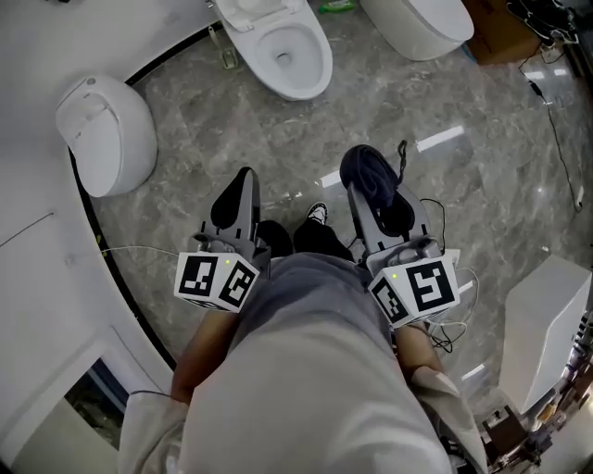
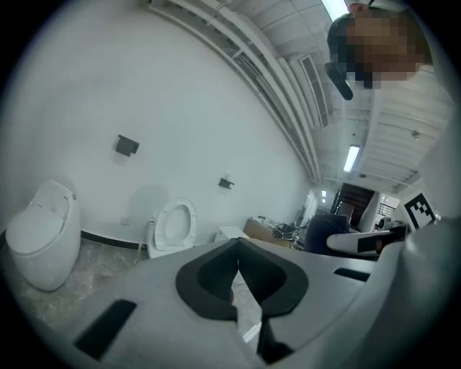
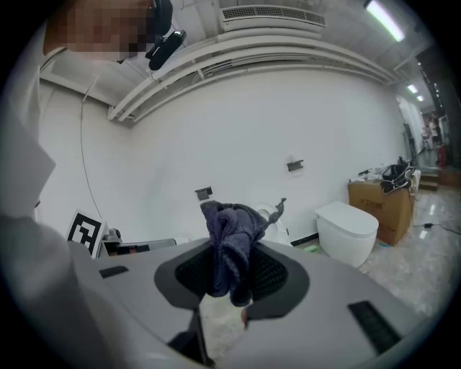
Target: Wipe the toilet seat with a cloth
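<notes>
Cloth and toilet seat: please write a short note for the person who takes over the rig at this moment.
Right gripper: shut on the dark cloth, which is bunched between its jaws.
Left gripper: shut, nothing in it.
Open toilet: on the floor ahead, apart from both grippers. A closed toilet stands to its left, another toilet to its right.
Done: the cloth is in the grip.
Left: step up to the open toilet and wipe its seat. The cloth touches no toilet yet.

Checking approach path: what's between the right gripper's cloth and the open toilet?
Nothing: only bare grey floor lies between the cloth and the toilet, as the head view shows.
</notes>
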Demonstrator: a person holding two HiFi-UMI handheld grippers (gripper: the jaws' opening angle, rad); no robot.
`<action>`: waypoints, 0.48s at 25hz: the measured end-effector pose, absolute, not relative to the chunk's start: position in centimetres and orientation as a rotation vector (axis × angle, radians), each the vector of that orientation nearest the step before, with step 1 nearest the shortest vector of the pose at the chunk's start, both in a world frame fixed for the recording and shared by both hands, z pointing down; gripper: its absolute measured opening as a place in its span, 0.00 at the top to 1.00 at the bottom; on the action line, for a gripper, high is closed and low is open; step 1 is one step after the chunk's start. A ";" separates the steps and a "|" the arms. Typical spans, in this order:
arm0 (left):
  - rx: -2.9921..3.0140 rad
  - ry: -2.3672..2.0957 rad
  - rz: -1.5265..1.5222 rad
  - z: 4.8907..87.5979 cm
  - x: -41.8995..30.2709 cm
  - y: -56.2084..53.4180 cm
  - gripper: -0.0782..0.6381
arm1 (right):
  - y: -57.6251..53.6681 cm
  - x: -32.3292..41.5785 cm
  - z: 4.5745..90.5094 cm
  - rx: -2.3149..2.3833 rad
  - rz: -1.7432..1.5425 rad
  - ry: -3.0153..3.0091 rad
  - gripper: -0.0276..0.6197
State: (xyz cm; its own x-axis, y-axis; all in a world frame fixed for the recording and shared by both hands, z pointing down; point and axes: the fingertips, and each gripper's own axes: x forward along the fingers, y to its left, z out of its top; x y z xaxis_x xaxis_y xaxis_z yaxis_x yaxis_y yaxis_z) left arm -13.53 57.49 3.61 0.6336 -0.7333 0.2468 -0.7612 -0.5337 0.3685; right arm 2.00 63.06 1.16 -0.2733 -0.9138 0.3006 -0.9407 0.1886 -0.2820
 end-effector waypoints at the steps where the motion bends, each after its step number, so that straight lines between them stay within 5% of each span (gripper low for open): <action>1: 2.414 -1.182 0.084 3.5 -13.3 57.3 0.88 | 62.8 2.5 1.1 1.854 0.652 -2.380 0.80; 12: 2.386 -1.235 0.076 4.0 -11.6 52.1 0.88 | 57.7 6.0 2.1 1.842 0.672 -2.364 0.80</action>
State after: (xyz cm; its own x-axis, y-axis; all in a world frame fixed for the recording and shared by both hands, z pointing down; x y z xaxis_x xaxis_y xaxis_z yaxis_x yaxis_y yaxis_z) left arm -11.63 52.13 4.01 0.5976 -0.7620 0.2493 -0.7870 -0.4980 0.3642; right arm 5.97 57.73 2.12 -0.2787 -0.9068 0.3164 -0.9376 0.1855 -0.2943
